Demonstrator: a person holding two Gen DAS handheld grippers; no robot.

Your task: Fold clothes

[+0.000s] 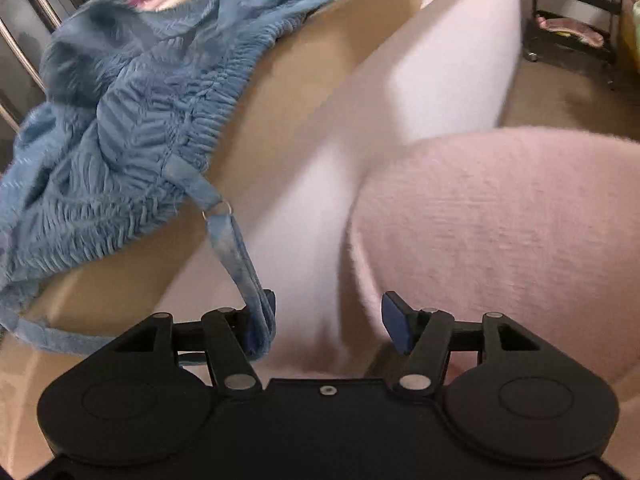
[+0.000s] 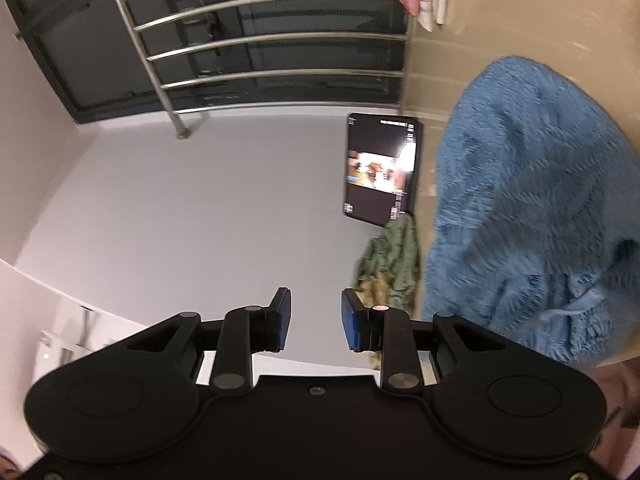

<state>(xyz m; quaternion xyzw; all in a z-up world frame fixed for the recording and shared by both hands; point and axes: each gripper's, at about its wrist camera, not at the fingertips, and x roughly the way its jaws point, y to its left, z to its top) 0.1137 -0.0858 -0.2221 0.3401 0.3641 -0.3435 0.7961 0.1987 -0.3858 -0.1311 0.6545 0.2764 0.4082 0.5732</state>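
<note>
A blue textured garment (image 1: 132,120) with a smocked band lies bunched on the beige table (image 1: 320,64) in the left wrist view. Its strap (image 1: 236,248), joined by a metal ring, runs down and drapes over the left finger of my left gripper (image 1: 328,320). That gripper is open, and nothing sits between its pads. In the right wrist view the same blue garment (image 2: 528,208) fills the right side, blurred. My right gripper (image 2: 316,320) is open and empty, to the left of the garment and pointing at a pale wall.
Pink fuzzy fabric (image 1: 500,240) bulges close on the right of the left gripper. A black shelf cart (image 1: 576,20) stands beyond the table. A lit tablet (image 2: 380,168), a crumpled green garment (image 2: 388,264) and a metal rail rack (image 2: 256,40) lie ahead of the right gripper.
</note>
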